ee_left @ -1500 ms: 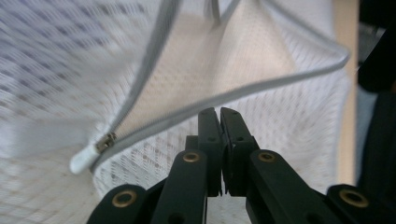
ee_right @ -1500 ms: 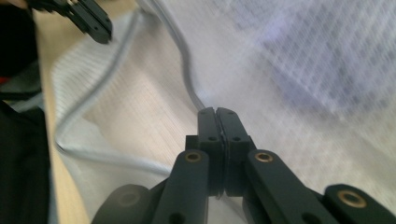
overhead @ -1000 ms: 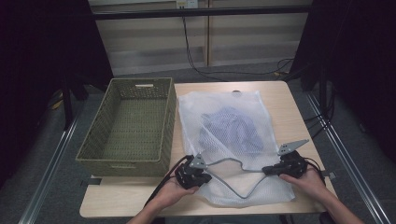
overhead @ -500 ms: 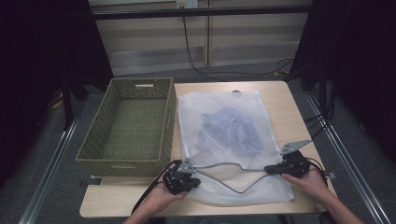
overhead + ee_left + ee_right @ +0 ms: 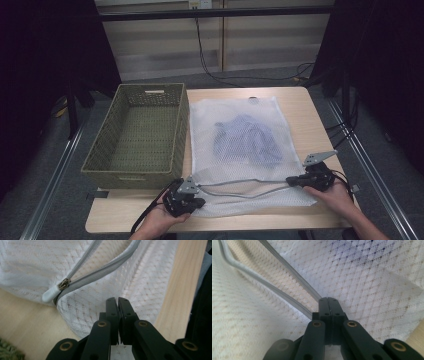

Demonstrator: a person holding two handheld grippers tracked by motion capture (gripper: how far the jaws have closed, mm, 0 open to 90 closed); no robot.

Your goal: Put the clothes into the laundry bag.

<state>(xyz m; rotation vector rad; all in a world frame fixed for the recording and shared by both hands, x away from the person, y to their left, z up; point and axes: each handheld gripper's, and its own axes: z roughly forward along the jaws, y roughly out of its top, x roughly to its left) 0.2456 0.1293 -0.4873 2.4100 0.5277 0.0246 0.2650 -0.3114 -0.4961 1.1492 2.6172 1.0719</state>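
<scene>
Both grippers pinch the white mesh laundry bag [image 5: 240, 150] — jaws closed on its fabric. Left gripper [image 5: 192, 199] holds just beside the white zipper pull [image 5: 50, 295]; right gripper [image 5: 295, 181] clamps the grey zipper's [image 5: 284, 297] end.

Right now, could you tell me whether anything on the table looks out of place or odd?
The white mesh laundry bag lies flat with its grey zipper gaping open along the near edge, the white-tipped slider parked at the left end. Its near corner overhangs the wooden table. The blue garment inside is bunched.
</scene>
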